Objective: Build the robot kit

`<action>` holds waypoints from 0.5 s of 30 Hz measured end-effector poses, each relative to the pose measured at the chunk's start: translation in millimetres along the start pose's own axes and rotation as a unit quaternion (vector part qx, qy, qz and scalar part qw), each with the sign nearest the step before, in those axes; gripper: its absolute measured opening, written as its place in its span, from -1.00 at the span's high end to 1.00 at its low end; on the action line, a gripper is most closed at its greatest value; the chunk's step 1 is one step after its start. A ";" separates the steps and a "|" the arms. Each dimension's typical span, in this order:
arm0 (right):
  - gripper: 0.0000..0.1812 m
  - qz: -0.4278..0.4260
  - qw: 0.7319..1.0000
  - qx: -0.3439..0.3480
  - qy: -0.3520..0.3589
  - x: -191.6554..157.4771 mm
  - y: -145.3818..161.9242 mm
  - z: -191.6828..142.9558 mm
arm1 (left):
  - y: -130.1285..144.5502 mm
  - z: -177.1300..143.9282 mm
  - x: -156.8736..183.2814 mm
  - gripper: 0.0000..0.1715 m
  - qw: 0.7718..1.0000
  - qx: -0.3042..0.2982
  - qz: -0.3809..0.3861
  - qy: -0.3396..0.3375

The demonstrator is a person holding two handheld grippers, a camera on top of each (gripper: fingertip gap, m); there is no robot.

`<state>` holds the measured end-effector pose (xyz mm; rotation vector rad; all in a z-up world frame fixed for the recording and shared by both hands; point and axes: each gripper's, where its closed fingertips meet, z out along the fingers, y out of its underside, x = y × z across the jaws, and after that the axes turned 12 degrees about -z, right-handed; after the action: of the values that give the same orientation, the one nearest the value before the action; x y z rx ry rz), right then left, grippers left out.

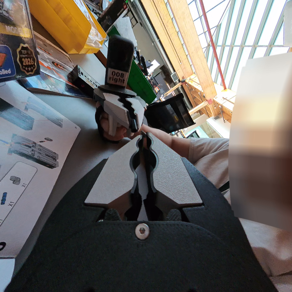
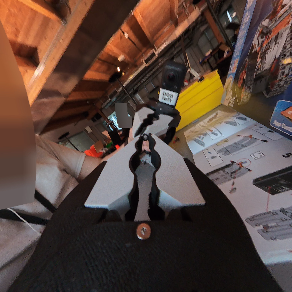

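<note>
My left gripper (image 1: 144, 136) is shut, with a small dark grey part (image 1: 143, 132) pinched at its tips. It is held above the grey table (image 1: 82, 110). My right gripper (image 2: 145, 137) is shut on a small black ring-shaped part (image 2: 145, 136). The two grippers face each other with their tips almost touching. The right gripper also shows in the left wrist view (image 1: 133, 127), held in a hand, with a black part (image 1: 134, 124) at its tips. The left gripper shows in the right wrist view (image 2: 139, 132). Whether the two parts touch is hidden.
A printed instruction sheet (image 1: 31, 158) lies on the table and also shows in the right wrist view (image 2: 237, 150). A yellow bin (image 1: 66, 23), a dark printed box (image 1: 15, 39) and a small black device (image 1: 82, 79) stand behind. A person's arm (image 1: 165, 140) reaches in. Less than 4 cm separates the two grippers' tips. Left tips and right tips are each some 25 cm from the small black device (image 1: 82, 79).
</note>
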<state>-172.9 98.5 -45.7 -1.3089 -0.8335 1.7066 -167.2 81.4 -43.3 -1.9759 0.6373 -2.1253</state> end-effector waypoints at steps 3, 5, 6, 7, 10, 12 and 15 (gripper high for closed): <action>0.94 -0.043 0.990 -0.132 0.015 -0.6 24.0 -6.1 | 10.1 3.0 -2.7 1.00 0.998 -0.036 0.030 -0.030; 0.93 -0.107 0.961 -0.251 0.048 -0.2 43.7 -15.5 | 14.1 5.1 -1.9 0.99 0.997 -0.050 0.051 -0.041; 0.93 -0.141 0.938 -0.310 0.062 -1.1 53.4 -21.8 | 15.4 5.8 -0.6 1.00 0.996 -0.055 0.060 -0.042; 0.93 -0.174 0.911 -0.364 0.080 0.1 62.4 -29.1 | 17.3 6.2 -0.6 0.99 0.994 -0.062 0.071 -0.050; 0.93 -0.226 0.846 -0.470 0.113 2.8 80.5 -45.9 | 25.2 5.6 -0.2 0.98 0.987 -0.090 0.109 -0.076; 0.93 -0.231 0.830 -0.495 0.115 1.4 85.8 -48.2 | 27.5 4.7 -1.1 0.98 0.983 -0.097 0.123 -0.093; 0.93 -0.246 0.820 -0.504 0.114 1.5 88.0 -49.8 | 27.7 2.8 -7.8 0.98 0.984 -0.097 0.105 -0.108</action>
<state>-142.9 61.3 -134.9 -1.6821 -1.8628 0.6166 -168.1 59.3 -61.9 -2.0905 0.9946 -1.7564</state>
